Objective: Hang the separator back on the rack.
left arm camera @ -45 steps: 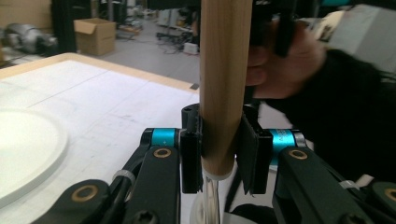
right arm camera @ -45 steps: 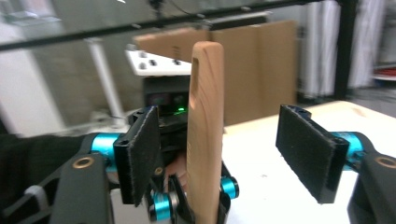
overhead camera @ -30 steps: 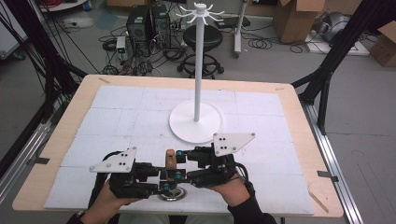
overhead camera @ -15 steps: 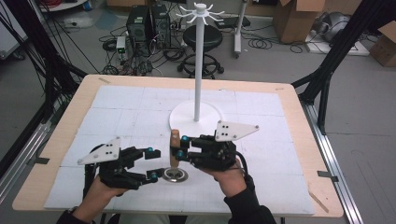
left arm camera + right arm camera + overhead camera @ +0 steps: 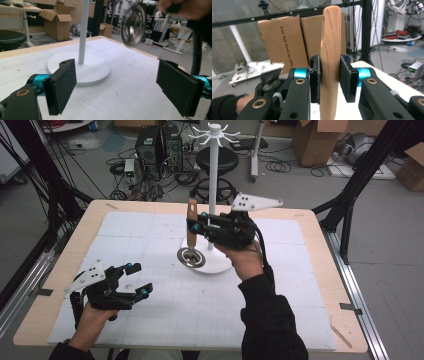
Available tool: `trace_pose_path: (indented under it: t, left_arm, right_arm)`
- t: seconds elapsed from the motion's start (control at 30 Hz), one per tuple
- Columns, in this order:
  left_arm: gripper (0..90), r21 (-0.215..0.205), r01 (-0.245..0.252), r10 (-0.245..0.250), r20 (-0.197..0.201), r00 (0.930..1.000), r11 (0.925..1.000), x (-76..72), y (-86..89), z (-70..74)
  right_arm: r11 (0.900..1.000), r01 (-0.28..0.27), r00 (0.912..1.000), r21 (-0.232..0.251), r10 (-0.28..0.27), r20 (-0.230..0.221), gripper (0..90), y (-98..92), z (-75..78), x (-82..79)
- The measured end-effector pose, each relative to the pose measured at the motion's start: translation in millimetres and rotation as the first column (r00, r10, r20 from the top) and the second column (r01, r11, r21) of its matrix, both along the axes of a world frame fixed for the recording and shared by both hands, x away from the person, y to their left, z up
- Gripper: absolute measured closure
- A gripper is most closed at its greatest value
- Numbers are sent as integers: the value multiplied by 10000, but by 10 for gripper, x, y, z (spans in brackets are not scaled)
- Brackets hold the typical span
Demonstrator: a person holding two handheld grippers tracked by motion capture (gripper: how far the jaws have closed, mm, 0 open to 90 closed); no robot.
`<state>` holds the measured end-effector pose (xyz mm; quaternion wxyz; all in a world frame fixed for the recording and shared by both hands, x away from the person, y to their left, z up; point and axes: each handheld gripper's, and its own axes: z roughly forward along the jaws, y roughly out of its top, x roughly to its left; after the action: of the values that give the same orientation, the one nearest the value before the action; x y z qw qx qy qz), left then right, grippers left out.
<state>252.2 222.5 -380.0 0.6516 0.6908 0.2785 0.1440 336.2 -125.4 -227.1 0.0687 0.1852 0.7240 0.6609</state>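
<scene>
A utensil with a wooden handle [image 5: 191, 215] and a round metal bowl [image 5: 190, 256] hangs upright beside the white stand's pole [image 5: 214, 180]. My right gripper [image 5: 194, 227] is shut on the handle [image 5: 331, 45], pads pressing both flat sides. The blurred metal bowl [image 5: 133, 25] hangs above the stand's base [image 5: 78, 67]. My left gripper [image 5: 136, 280] sits low over the front left of the table. Its jaws have just been opening and stand wide apart with nothing between them [image 5: 120, 87].
The white stand has a round base [image 5: 220, 265] and a ring of hooks on top [image 5: 215, 132]. A white gridded mat [image 5: 150, 240] covers the wooden table [image 5: 320, 270]. Cardboard boxes, cables and a stool lie beyond the far edge.
My right gripper has lifted the utensil off the mat and carried it up toward the stand. My left gripper has opened, let go and drawn away to the front left.
</scene>
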Motion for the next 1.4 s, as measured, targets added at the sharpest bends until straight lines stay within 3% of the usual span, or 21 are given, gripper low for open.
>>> trace_pose_path:
  t: [0.33,0.53,0.9,1.13,1.27,1.33,1.4]
  left_arm:
    - [176,-304,-282,280,-57,9996,9991,15,120,-13]
    - [179,-496,-471,466,-96,9989,9977,22,177,-2]
    - [180,-542,-458,445,-247,9987,9975,22,193,-6]
    - [181,-549,-451,435,-301,9986,9975,22,203,-12]
    - [182,-530,-456,440,-307,9986,9976,25,208,-18]
    - [182,-559,-462,441,-380,9983,9974,27,211,-23]
    - [192,-590,-470,446,-413,9981,9972,33,220,-29]
  right_arm:
    - [9969,783,9969,92,-784,64,723,19,491,417]
    - [9947,1017,9947,134,-1018,110,723,12,651,547]
    - [9868,1600,9868,253,-1592,-311,723,-29,647,719]
    - [9806,1957,9798,138,-1949,-453,723,-60,616,768]
    - [9807,1942,9801,224,-1931,-461,721,-79,596,763]
    - [9819,1878,9814,266,-1865,-454,710,-90,587,743]
    - [9805,1955,9801,213,-1945,-407,632,-101,593,708]
